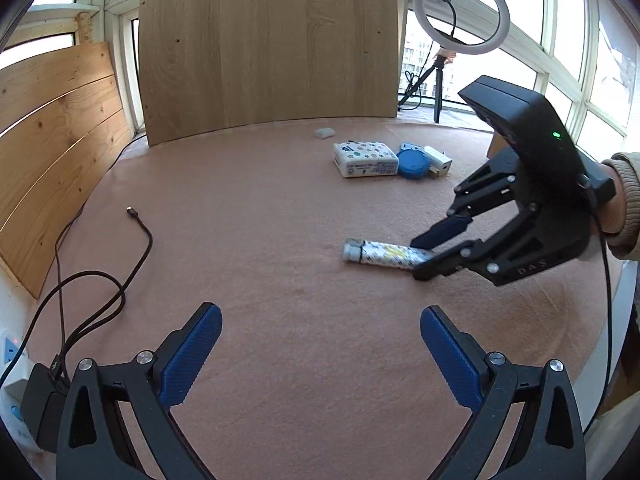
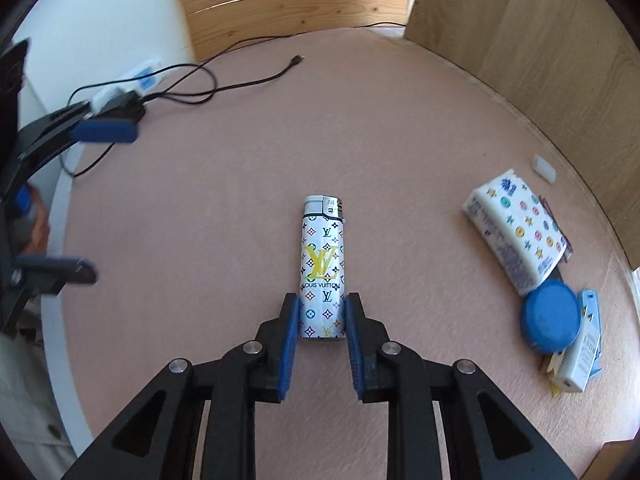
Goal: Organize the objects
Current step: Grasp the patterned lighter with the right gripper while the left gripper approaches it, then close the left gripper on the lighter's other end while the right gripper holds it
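Note:
A white lighter (image 2: 322,256) with a coloured monogram print and a metal cap lies flat on the pink table cover (image 2: 240,184). My right gripper (image 2: 322,300) is shut on its base end, one blue pad against each side. In the left wrist view the lighter (image 1: 380,254) lies at the middle right, with the right gripper (image 1: 418,258) reaching it from the right in a sleeved hand. My left gripper (image 1: 320,312) hovers open and empty over bare cover, nearer than the lighter. The right wrist view shows it at the left edge (image 2: 92,200).
A white patterned box (image 1: 365,159), a blue round lid (image 1: 413,163) and a small white pack (image 1: 438,159) are grouped at the back right. A black cable (image 1: 140,236) runs from a power strip (image 1: 12,352) at the left. Wooden panels (image 1: 268,48) stand behind, and a ring light (image 1: 461,12).

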A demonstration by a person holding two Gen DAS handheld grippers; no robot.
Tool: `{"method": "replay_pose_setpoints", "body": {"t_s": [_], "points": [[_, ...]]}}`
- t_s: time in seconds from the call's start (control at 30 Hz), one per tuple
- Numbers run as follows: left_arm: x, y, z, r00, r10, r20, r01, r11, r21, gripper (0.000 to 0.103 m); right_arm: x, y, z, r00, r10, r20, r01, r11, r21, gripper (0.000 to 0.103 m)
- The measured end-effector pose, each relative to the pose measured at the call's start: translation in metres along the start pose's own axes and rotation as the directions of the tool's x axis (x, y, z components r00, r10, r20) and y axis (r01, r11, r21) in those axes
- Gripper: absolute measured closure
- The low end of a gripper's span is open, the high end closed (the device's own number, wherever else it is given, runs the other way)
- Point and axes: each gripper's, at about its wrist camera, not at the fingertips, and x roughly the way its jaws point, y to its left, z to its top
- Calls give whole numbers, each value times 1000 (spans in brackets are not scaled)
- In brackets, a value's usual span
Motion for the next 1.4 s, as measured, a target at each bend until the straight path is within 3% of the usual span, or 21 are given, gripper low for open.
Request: {"method": "replay_pose_setpoints", "body": {"t_s": [0.17, 0.23, 0.3, 0.37, 0.4, 0.5, 0.53, 0.67, 0.73, 0.93, 1.03, 1.4], "points": [[20, -31, 1, 990, -140, -36, 143, 985, 93, 2, -27, 40, -57, 995, 92, -41, -98, 971, -216, 82], [23, -50, 0, 963, -257, -86, 267, 951, 157, 2, -36, 51, -75, 991, 119, -61, -131, 950, -284, 82], [22, -73, -3, 931, -336, -145, 363, 897, 253, 3, -43, 59, -89, 988, 136, -78, -155, 926, -344, 82], [25, -95, -5, 912, -353, -206, 406, 846, 346, 12, -48, 64, -98, 986, 140, -87, -163, 904, -395, 82], [28, -103, -5, 901, -362, -239, 430, 823, 372, 23, -50, 65, -101, 986, 142, -93, -168, 894, -415, 82], [38, -121, -7, 873, -368, -319, 477, 778, 408, 52, -53, 68, -107, 984, 144, -106, -177, 866, -467, 83], [39, -125, -8, 867, -374, -330, 489, 766, 418, 53, -53, 68, -107, 984, 143, -109, -178, 858, -482, 83], [39, -137, -9, 860, -375, -345, 503, 740, 448, 56, -54, 69, -107, 983, 140, -121, -183, 835, -519, 83], [39, -137, -8, 848, -394, -354, 524, 720, 455, 68, -55, 69, -108, 982, 142, -124, -186, 833, -521, 83], [39, -133, -9, 849, -402, -342, 525, 713, 466, 70, -58, 67, -113, 982, 148, -117, -187, 841, -507, 82], [36, -133, -10, 843, -411, -347, 536, 705, 465, 73, -59, 70, -114, 984, 140, -115, -179, 836, -518, 82], [22, -137, -1, 849, -400, -346, 527, 691, 495, 74, -74, 75, -113, 985, 128, -113, -169, 817, -552, 82]]}}
